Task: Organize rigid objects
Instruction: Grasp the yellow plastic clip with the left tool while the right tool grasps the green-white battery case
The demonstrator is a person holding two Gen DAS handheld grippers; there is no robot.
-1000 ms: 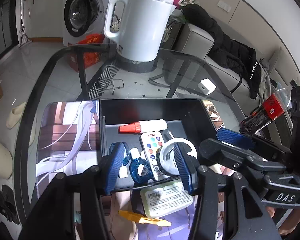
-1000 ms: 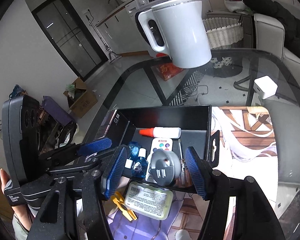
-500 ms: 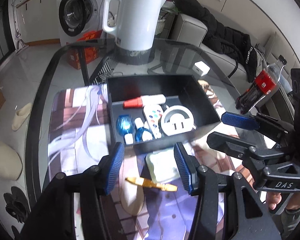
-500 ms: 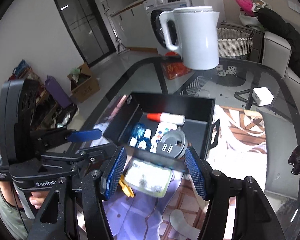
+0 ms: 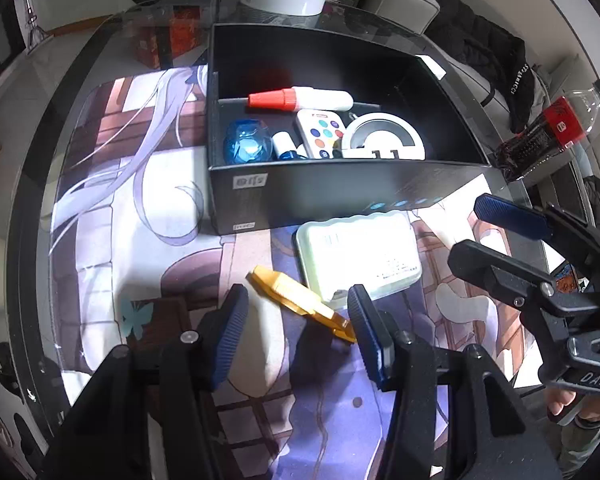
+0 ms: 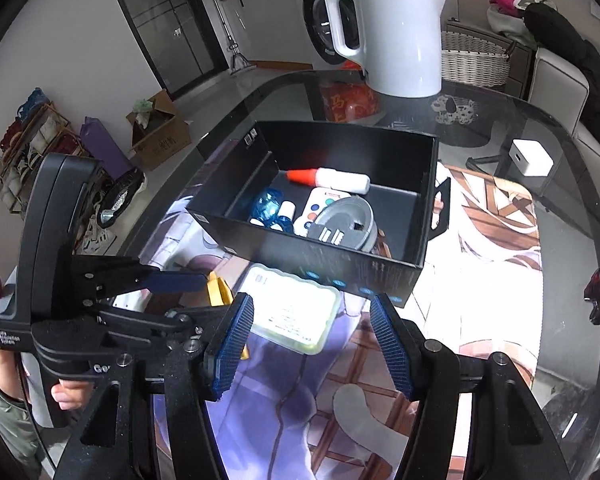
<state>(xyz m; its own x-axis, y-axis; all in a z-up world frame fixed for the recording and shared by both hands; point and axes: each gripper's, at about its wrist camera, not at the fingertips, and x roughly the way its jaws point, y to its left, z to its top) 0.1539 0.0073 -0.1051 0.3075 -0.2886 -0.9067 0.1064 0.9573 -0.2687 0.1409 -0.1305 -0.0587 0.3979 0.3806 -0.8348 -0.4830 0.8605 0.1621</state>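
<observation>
Counts:
- hand-held gripper: two, left [image 5: 296,334], right [image 6: 312,340]
- black box [image 5: 340,192]: one
- items inside box: five: red-capped tube [image 5: 300,99], blue gem [image 5: 247,146], small bottle [image 5: 284,147], remote [image 5: 320,133], round grey-white disc [image 5: 384,140]
- pale green case [image 5: 358,258]: one
- yellow clip [image 5: 300,300]: one
- white kettle [image 6: 388,28]: one

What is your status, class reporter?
Left hand-held gripper open over yellow clip. Right hand-held gripper open, empty. Pale green case outside black box. Nothing blocking.

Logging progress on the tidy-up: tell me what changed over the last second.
Both hand-held grippers drew back from the black box: the left hand-held gripper and right hand-held gripper now hang open over the mat. Neither took or released anything. The box contents, the pale green case and the yellow clip stayed put.
</observation>
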